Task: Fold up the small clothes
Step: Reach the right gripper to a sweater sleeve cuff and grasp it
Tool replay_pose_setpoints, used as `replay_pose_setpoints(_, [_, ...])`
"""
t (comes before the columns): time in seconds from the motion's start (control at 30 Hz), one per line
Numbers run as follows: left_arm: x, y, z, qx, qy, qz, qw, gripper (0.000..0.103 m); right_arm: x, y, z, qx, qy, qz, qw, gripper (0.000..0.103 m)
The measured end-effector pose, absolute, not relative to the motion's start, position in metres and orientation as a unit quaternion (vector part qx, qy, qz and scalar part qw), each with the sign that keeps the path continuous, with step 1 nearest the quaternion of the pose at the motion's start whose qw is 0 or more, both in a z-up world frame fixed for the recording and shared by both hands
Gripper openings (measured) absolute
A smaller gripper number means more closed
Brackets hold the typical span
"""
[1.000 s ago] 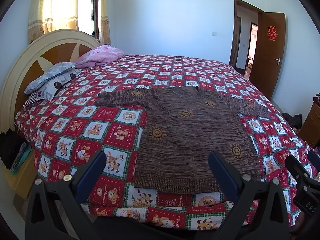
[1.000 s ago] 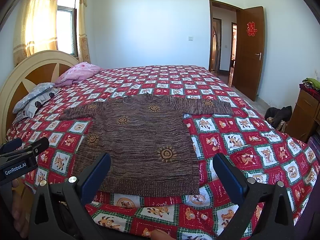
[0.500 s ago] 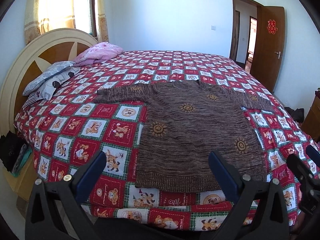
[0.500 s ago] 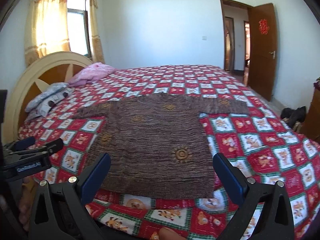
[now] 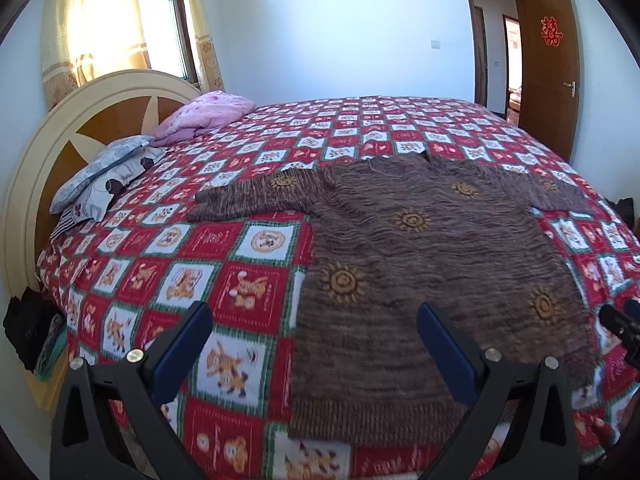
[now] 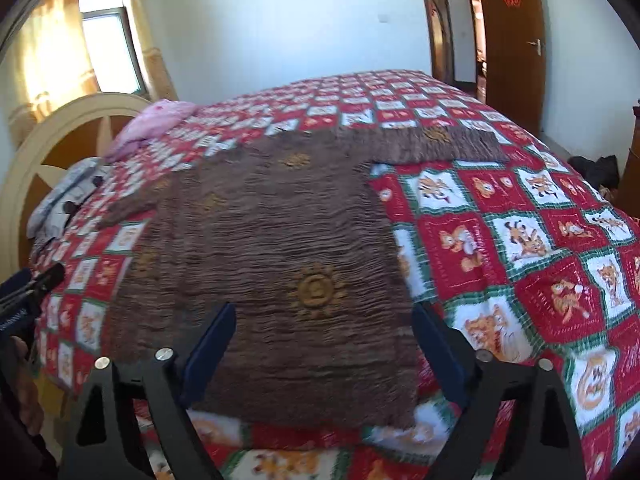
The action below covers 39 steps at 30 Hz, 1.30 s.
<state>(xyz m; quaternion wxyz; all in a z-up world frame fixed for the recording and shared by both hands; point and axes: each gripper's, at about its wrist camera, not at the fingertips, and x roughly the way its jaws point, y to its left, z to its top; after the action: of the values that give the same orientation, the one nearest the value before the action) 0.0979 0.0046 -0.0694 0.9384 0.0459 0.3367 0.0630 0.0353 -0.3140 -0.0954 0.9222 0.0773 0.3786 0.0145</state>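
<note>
A brown knitted sweater (image 5: 432, 264) with yellow sun motifs lies flat on the bed, sleeves spread to both sides, hem toward me. It also shows in the right wrist view (image 6: 280, 248). My left gripper (image 5: 314, 344) is open and empty, just above the hem's left corner. My right gripper (image 6: 324, 344) is open and empty, hovering over the hem's right part. The right gripper's tip shows at the right edge of the left wrist view (image 5: 622, 326). The left gripper shows at the left edge of the right wrist view (image 6: 28, 292).
The bed has a red, white and green patchwork quilt (image 5: 248, 240). Pillows (image 5: 104, 180) and a pink blanket (image 5: 204, 114) lie by the round headboard (image 5: 44, 152) on the left. A brown door (image 5: 550, 68) stands open at the back right. Dark clothes lie on the floor (image 6: 592, 168).
Both grippers have moved forward and lower toward the sweater's hem; the sweater looks larger and nearer. Both stay open. The sweater has not moved.
</note>
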Motion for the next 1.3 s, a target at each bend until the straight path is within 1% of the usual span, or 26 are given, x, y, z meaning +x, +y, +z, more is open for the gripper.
replay_pose_setpoints(0.07, [0.116, 0.005, -0.073, 0.048, 0.342, 0.056, 0.937, 0.103, 0.054, -0.333, -0.101, 0.084, 0.386, 0.002, 0.919, 0.087])
replay_pose_setpoints(0.13, [0.138, 0.004, -0.076, 0.057, 0.339, 0.059, 0.937, 0.103, 0.075, -0.356, -0.103, 0.104, 0.395, -0.008, 0.913, 0.079])
replay_pose_setpoints(0.17, [0.145, 0.003, -0.077, 0.061, 0.335, 0.061, 0.938, 0.103, 0.084, -0.365, -0.103, 0.112, 0.397, -0.011, 0.911, 0.077])
replay_pose_setpoints(0.37, [0.205, 0.004, -0.087, 0.077, 0.31, 0.089, 0.943, 0.103, 0.151, -0.428, -0.104, 0.127, 0.401, -0.084, 0.903, 0.072])
replay_pose_setpoints(0.47, [0.23, 0.008, -0.095, 0.076, 0.316, 0.103, 0.94, 0.103, 0.179, -0.449, -0.107, 0.136, 0.406, -0.099, 0.898, 0.07])
replay_pose_setpoints(0.57, [0.253, 0.012, -0.102, 0.086, 0.311, 0.119, 0.939, 0.103, 0.206, -0.471, -0.11, 0.137, 0.401, -0.113, 0.899, 0.067])
replay_pose_setpoints(0.67, [0.277, 0.017, -0.11, 0.09, 0.326, 0.129, 0.932, 0.103, 0.23, -0.495, -0.112, 0.146, 0.394, -0.132, 0.898, 0.063])
replay_pose_setpoints(0.73, [0.29, 0.022, -0.116, 0.088, 0.34, 0.137, 0.926, 0.103, 0.248, -0.513, -0.114, 0.153, 0.393, -0.145, 0.895, 0.056])
replay_pose_setpoints(0.9, [0.315, 0.027, -0.132, 0.103, 0.361, 0.154, 0.914, 0.103, 0.284, -0.546, -0.122, 0.159, 0.395, -0.171, 0.888, 0.055])
replay_pose_setpoints(1.17, [0.341, 0.041, -0.148, 0.093, 0.389, 0.169, 0.901, 0.103, 0.333, -0.58, -0.143, 0.152, 0.42, -0.188, 0.875, 0.054])
replay_pose_setpoints(1.2, [0.342, 0.044, -0.15, 0.085, 0.395, 0.172, 0.898, 0.103, 0.339, -0.578, -0.144, 0.137, 0.422, -0.187, 0.876, 0.051])
replay_pose_setpoints(1.23, [0.343, 0.044, -0.151, 0.081, 0.4, 0.172, 0.897, 0.103, 0.342, -0.577, -0.144, 0.129, 0.423, -0.186, 0.878, 0.041])
replay_pose_setpoints(1.27, [0.344, 0.044, -0.153, 0.079, 0.403, 0.172, 0.895, 0.103, 0.345, -0.574, -0.144, 0.118, 0.426, -0.183, 0.878, 0.036])
replay_pose_setpoints(1.3, [0.344, 0.044, -0.153, 0.081, 0.403, 0.173, 0.895, 0.103, 0.348, -0.569, -0.144, 0.103, 0.429, -0.176, 0.88, 0.024])
